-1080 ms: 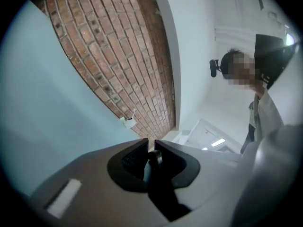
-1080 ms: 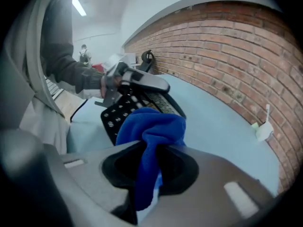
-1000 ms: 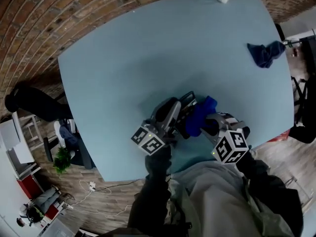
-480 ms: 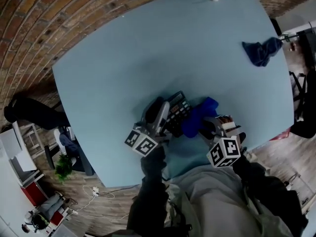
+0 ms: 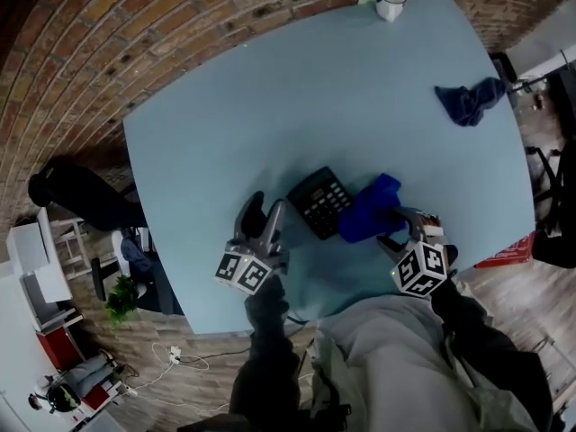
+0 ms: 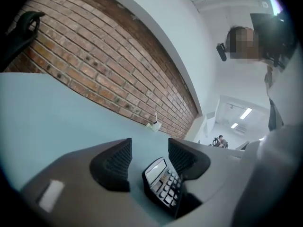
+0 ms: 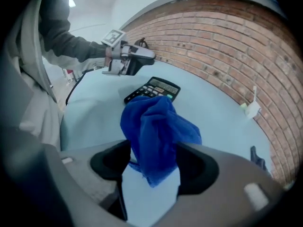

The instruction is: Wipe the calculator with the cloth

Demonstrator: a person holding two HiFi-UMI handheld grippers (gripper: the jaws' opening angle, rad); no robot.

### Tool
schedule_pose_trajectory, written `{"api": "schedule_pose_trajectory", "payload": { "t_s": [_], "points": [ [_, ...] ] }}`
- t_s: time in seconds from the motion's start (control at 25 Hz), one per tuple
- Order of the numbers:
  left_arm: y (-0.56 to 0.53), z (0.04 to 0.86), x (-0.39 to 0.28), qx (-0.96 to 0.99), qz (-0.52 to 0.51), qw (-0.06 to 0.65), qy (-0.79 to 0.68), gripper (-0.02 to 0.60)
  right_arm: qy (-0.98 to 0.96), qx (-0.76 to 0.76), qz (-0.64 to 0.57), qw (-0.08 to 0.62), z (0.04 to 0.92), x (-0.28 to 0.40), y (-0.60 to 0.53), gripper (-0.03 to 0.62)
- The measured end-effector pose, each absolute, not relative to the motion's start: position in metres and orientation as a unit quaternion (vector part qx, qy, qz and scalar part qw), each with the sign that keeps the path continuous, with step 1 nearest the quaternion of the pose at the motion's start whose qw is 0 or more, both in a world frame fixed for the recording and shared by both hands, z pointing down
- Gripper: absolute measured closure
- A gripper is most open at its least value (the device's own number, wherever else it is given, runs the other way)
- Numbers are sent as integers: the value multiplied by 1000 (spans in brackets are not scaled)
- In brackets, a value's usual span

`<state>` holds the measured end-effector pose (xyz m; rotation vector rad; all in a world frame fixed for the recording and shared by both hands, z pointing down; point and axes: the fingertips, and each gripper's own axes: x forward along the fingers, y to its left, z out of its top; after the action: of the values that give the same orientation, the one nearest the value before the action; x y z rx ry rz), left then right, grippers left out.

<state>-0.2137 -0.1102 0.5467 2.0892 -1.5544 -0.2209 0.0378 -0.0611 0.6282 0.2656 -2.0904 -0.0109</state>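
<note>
Claws stand released on both sides of the table (image 5: 225, 88). At lower left of the head view, the left gripper (image 5: 263, 216) sits low and nearly level, just left of the calculator (image 5: 322, 201) and clear of it. Its jaws have just been opening. In its own view the pads are wide apart with only tabletop between them, and the calculator lies beyond the gap, so it no longer needs steadying.

The calculator rests flat near the frame's centre with its keys up, which leaves the face exposed for wiping.

The bright blue cloth (image 5: 371, 207) is heaped against the calculator's right edge and stays within reach. Its near end runs between the jaws of the right gripper (image 5: 400, 230), which tilts steeply down at lower right. Those jaws have also just been opening. The pads flank the fabric without pinching it, so the cloth seems to stand by its own bulk.

With both tools loose, this looks like a pause or the end of the wipe; I cannot tell which.

A mug (image 5: 390, 1) and a darker rag (image 5: 466, 102) sit well apart at upper right, seemingly out of play.
</note>
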Motion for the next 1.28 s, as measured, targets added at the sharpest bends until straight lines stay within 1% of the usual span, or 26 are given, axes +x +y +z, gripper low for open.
{"api": "schedule_pose_trajectory", "payload": {
  "t_s": [0.08, 0.16, 0.2, 0.24, 0.32, 0.36, 0.44, 0.68, 0.92, 1.0, 1.04, 1.28],
  "points": [
    [-89, 539, -217, 759, -93, 257, -591, 369, -874, 150, -3, 463, 613, 47, -67, 307],
    [-70, 533, -217, 746, -110, 246, -609, 451, -893, 184, 4, 411, 595, 49, -73, 322],
    [-60, 531, -213, 739, -127, 243, -616, 482, -903, 196, 15, 382, 584, 50, -73, 329],
    [-47, 528, -208, 731, -147, 244, -620, 502, -915, 202, 30, 349, 573, 49, -68, 353],
    [-16, 523, -197, 715, -182, 252, -626, 570, -936, 201, 61, 283, 553, 48, -52, 455],
    [-4, 521, -193, 708, -195, 255, -629, 577, -944, 195, 71, 258, 546, 47, -46, 484],
    [13, 515, -183, 700, -212, 255, -632, 578, -952, 182, 84, 232, 538, 47, -38, 516],
    [42, 496, -158, 704, -243, 260, -615, 578, -954, 174, 128, 208, 537, 49, -20, 517],
    [64, 489, -152, 703, -268, 263, -604, 578, -951, 171, 179, 186, 541, 35, -3, 520],
    [69, 488, -148, 703, -271, 266, -600, 578, -951, 174, 187, 174, 536, 32, 1, 573],
    [71, 488, -146, 705, -272, 267, -598, 578, -951, 175, 187, 170, 534, 31, 3, 589],
    [70, 489, -141, 716, -269, 271, -584, 578, -952, 171, 186, 174, 536, 22, 13, 591]
  ]
}}
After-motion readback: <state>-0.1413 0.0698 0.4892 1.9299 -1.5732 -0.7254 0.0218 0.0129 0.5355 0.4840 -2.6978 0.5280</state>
